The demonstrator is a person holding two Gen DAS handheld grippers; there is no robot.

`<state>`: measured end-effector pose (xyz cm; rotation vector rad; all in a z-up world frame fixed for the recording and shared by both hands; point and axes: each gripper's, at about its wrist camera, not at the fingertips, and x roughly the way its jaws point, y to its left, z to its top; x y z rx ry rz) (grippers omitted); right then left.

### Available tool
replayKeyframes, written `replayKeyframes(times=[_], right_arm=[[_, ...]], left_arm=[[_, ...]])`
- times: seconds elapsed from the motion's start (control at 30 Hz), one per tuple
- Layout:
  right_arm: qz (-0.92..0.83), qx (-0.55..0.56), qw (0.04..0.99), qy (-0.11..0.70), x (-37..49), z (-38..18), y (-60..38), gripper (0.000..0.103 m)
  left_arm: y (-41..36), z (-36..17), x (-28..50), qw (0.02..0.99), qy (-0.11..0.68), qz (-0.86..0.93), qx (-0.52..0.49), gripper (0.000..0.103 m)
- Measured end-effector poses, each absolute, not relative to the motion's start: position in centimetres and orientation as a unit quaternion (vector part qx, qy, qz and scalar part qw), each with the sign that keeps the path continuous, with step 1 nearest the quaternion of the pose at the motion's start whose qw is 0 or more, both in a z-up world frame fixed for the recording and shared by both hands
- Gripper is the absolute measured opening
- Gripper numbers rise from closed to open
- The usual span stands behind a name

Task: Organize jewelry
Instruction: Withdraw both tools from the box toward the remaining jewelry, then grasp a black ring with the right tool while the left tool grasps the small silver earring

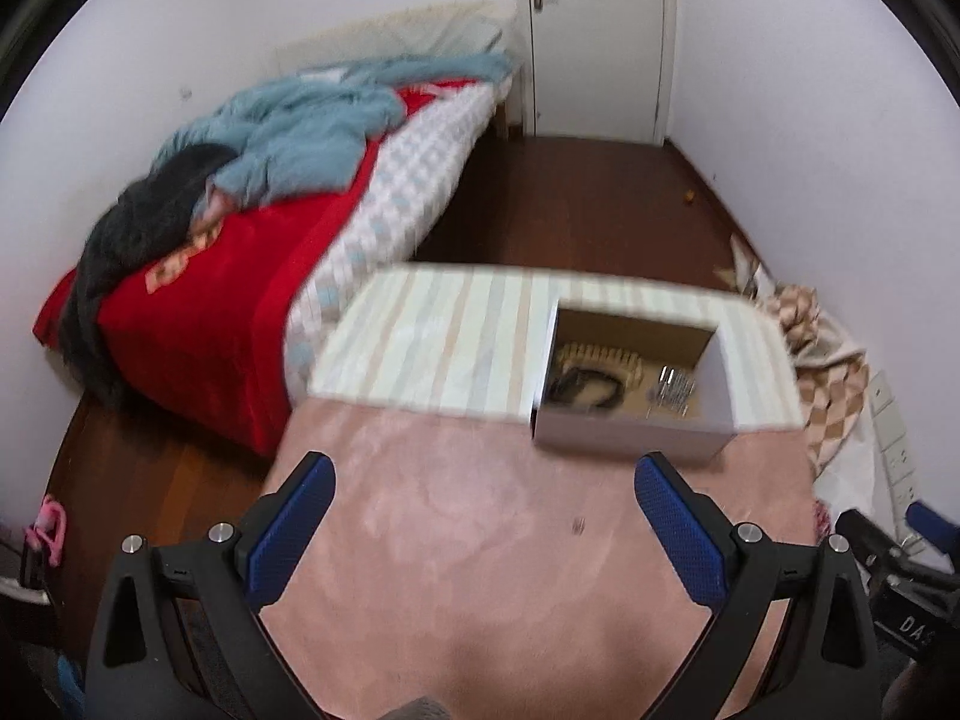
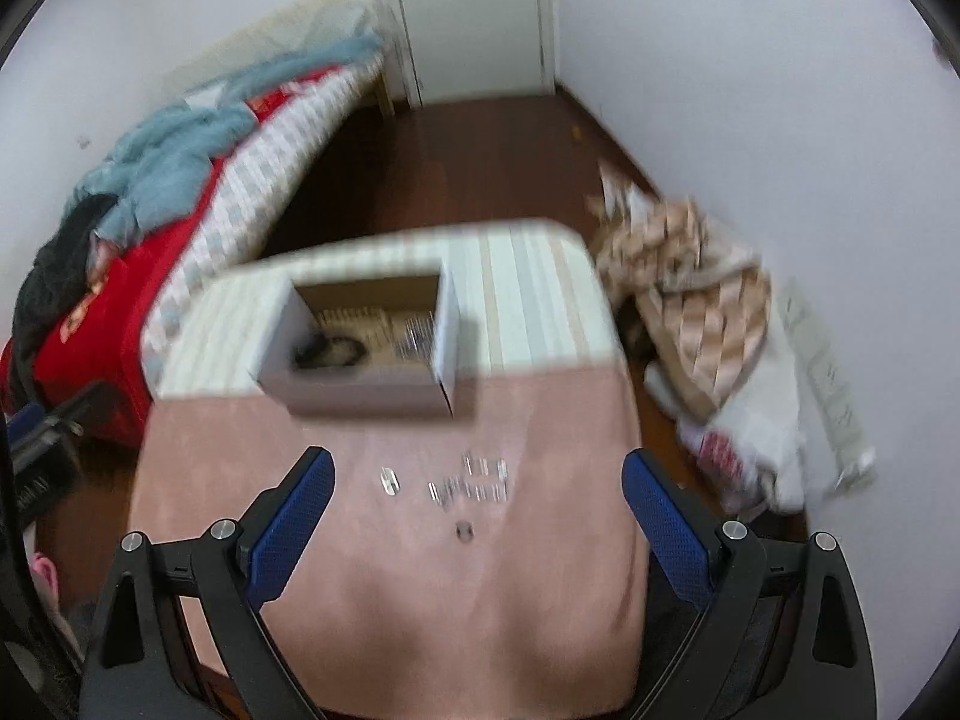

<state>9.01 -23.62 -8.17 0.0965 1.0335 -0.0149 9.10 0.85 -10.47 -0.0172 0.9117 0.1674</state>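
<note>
Spread wide and empty, the right tool (image 2: 477,516) hangs over tiny jewelry pieces (image 2: 468,480) just ahead on the bench (image 2: 540,600); pinching them against soft cloth risks slipping or scattering them short of the box (image 2: 360,387).

I'm in a home bedroom: unmade bed (image 1: 252,276) with red sheet and crumpled blue blanket (image 1: 312,138) along the left wall, white door (image 1: 597,36) at the far end, dark wood floor (image 1: 588,198), checkered cloth (image 2: 690,288) heaped against the right wall.
</note>
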Motion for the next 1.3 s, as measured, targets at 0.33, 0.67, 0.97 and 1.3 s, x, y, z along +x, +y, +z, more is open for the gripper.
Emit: replayKeyframes(times=[0.33, 0.67, 0.97, 1.3], right_arm=[[0.012, 0.082, 0.831, 0.55, 7.7, -22.2, -25.2, 0.068], [0.027, 0.023, 0.853, 0.52, 8.7, -24.8, -22.1, 0.047], [0.009, -0.005, 0.867, 0.499, 8.4, -24.7, -21.7, 0.013], [-0.014, 0.023, 0.866, 0.499, 8.8, -24.6, -23.6, 0.013]], left_arm=[[0.6, -21.9, 9.4, 0.846, 0.52, 0.114, 0.031, 0.102], [1.0, -24.5, 10.0, 0.839, 0.532, 0.113, 0.022, 0.102], [0.3, -26.5, 11.9, 0.826, 0.559, 0.065, -0.027, 0.101], [-1.8, -27.7, 14.0, 0.83, 0.555, 0.042, -0.035, 0.065]])
